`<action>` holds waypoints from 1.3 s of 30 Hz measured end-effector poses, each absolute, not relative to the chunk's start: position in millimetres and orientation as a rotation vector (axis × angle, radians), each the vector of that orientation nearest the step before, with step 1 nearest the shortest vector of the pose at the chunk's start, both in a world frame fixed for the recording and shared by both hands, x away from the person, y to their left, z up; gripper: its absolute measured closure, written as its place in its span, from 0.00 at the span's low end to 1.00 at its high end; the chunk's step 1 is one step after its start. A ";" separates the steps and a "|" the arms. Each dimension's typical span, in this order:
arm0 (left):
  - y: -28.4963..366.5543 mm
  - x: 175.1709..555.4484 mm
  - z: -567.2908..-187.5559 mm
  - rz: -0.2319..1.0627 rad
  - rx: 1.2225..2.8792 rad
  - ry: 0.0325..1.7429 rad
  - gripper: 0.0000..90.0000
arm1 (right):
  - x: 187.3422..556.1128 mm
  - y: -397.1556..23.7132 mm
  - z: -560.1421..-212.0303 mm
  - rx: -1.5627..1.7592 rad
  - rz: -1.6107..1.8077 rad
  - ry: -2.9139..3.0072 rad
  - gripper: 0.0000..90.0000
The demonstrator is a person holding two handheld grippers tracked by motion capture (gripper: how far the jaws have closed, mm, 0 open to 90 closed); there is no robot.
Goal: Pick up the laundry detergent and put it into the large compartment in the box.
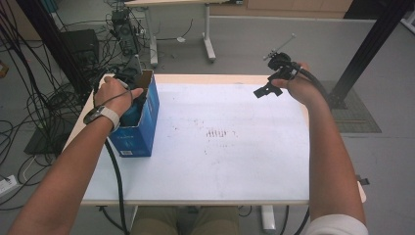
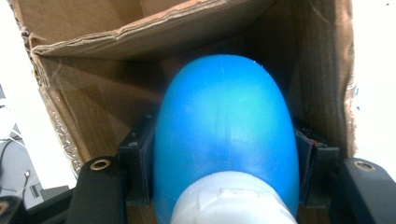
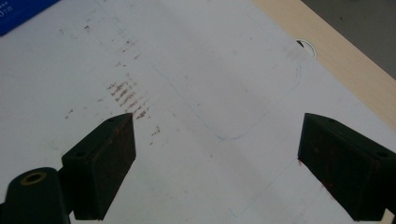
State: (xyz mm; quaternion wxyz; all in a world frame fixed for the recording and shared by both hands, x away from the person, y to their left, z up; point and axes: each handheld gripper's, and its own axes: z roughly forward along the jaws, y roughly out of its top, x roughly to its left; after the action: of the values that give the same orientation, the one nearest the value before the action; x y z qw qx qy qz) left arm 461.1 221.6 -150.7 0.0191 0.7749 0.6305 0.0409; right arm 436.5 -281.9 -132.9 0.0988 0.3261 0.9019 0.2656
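- The blue bottle [image 2: 226, 135], seen closest in the left gripper view, has a rounded blue body and a white part at the bottom edge of that picture.
- The left gripper [image 2: 226, 172] is clamped on the bottle, one black pad pressed against each side of it.
- Bottle and jaws sit inside the open top of a cardboard box [image 2: 93, 107]; brown inner walls and a folded flap surround the bottle.
- In the high view the box [image 1: 139, 127] is blue outside and stands upright near the left edge of the table [image 1: 220, 161], with the left hand [image 1: 113, 95] over its opening.
- A watch [image 1: 103, 115] with a pale strap is on the left wrist.
- The right gripper [image 3: 217, 144] has its jaws spread wide with nothing between them, over the bare white tabletop.
- In the high view the right gripper [image 1: 266, 89] hangs above the far right part of the table, well apart from the box.
- Reddish-brown smudges [image 3: 128, 95] mark the tabletop near the middle.
- Cables [image 1: 29, 112] lie on the floor left of the table.
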 end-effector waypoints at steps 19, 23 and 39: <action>222.2 459.8 -150.6 0.126 2.404 1.960 0.41 | 435.5 -282.1 -132.4 0.965 0.789 2.666 0.12; 222.4 459.7 -150.7 0.125 2.402 1.961 0.41 | 435.0 -282.8 -132.1 0.969 0.786 2.665 0.12; 222.8 458.5 -151.0 0.132 2.397 1.959 0.41 | 434.9 -282.2 -132.2 0.964 0.787 2.666 0.12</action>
State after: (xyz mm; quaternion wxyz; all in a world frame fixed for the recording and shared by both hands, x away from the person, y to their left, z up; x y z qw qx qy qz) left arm 458.5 222.8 -151.0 0.0217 0.7735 0.6320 0.0425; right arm 434.9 -282.2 -132.2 0.0998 0.3260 0.9016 0.2661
